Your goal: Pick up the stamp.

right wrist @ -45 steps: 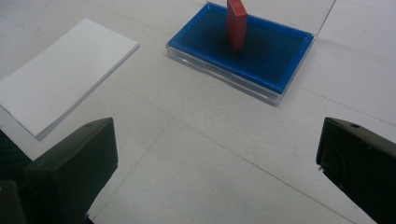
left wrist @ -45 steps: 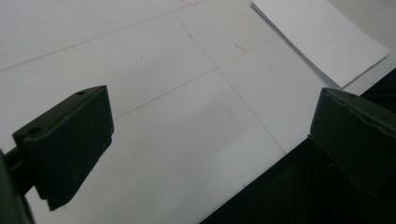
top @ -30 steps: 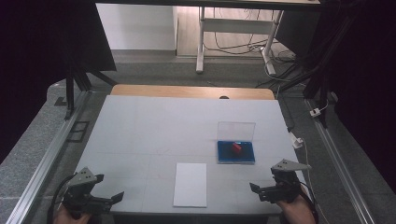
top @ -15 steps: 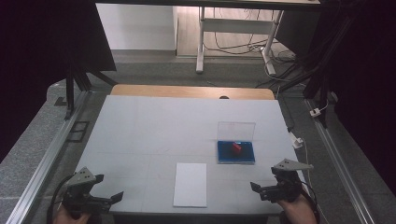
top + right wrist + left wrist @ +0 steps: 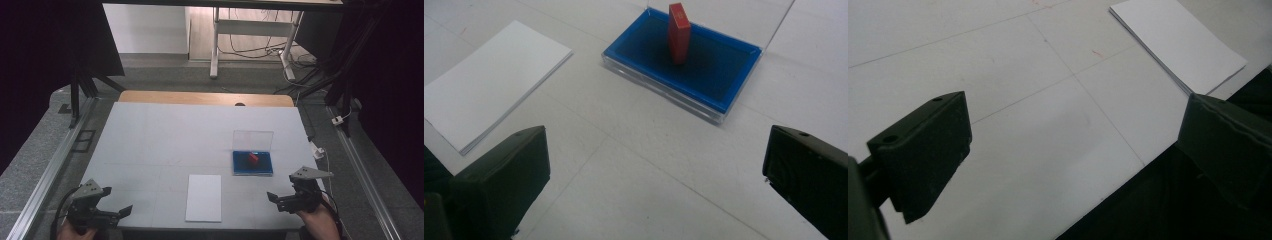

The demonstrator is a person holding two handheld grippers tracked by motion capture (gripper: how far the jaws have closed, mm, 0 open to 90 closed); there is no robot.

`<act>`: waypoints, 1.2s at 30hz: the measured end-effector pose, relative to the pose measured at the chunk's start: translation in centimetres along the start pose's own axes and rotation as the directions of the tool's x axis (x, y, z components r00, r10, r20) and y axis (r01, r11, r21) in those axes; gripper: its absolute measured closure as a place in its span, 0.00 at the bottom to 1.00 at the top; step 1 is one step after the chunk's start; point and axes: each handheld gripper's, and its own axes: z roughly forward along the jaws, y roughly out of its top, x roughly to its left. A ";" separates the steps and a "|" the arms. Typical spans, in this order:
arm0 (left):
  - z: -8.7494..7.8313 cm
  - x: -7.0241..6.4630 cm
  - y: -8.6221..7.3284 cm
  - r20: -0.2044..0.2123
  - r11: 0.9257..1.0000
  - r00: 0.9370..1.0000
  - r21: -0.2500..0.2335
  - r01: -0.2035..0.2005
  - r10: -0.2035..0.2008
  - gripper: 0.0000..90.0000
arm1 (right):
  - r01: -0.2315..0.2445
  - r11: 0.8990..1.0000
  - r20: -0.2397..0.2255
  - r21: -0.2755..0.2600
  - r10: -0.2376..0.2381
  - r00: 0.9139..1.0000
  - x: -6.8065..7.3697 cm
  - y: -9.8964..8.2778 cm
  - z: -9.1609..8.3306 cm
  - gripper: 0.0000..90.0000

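We take the stack of white paper (image 5: 204, 197) near the front edge of the white table (image 5: 165, 135) as our landmark. Well to its left, at the table's front left corner, we see the left gripper (image 5: 122, 211) held low in a hand, its jaws set wide apart with nothing between them; in the left gripper view the jaws frame bare tabletop and the table's edge, with the paper stack (image 5: 1178, 42) lying farther off.

Just beyond the paper and to its right, we find a shallow clear case with a blue lining (image 5: 252, 163), its transparent lid (image 5: 253, 140) standing upright along the far side. A small red block (image 5: 253, 158) stands on end inside the blue lining (image 5: 704, 65), as the right gripper view shows it (image 5: 679, 32).

Farther right of the paper, near the front right corner, the right gripper (image 5: 272, 196) rests in the person's hand (image 5: 317, 222), jaws spread wide and empty, pointing toward the paper.
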 end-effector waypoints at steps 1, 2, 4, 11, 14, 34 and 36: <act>0.0 0.0 0.0 0.001 1.000 1.000 0.001 0.001 -0.001 0.01 | 0.003 1.000 0.000 0.000 -0.003 1.000 0.1 0.1 0.1 0.00; 0.0 0.0 0.0 0.000 1.000 1.000 0.000 0.000 0.000 0.01 | 0.010 1.000 -0.002 -0.003 -0.010 1.000 0.1 0.2 0.2 0.00; 0.0 0.0 0.0 0.000 1.000 1.000 0.001 0.000 0.000 0.01 | 0.017 1.000 -0.009 0.000 -0.017 1.000 0.2 0.5 0.3 0.00; 0.1 -0.1 0.0 -0.004 1.000 1.000 0.002 0.000 0.000 0.01 | 0.047 0.999 -0.017 -0.026 -0.047 0.999 0.6 1.3 1.1 0.00; 0.1 0.0 0.0 -0.004 1.000 1.000 0.003 0.001 -0.001 0.01 | 0.045 0.998 -0.026 -0.032 -0.046 0.999 0.6 1.6 1.3 0.00; 0.2 -0.1 0.1 -0.008 1.000 1.000 0.014 -0.005 0.005 0.02 | 0.064 0.998 -0.005 -0.010 -0.064 0.998 -0.4 3.7 4.3 0.00; 0.2 -0.1 0.1 -0.006 1.000 1.000 0.013 -0.004 0.004 0.02 | 0.067 0.998 -0.006 -0.001 -0.067 0.998 -0.6 4.0 4.7 0.00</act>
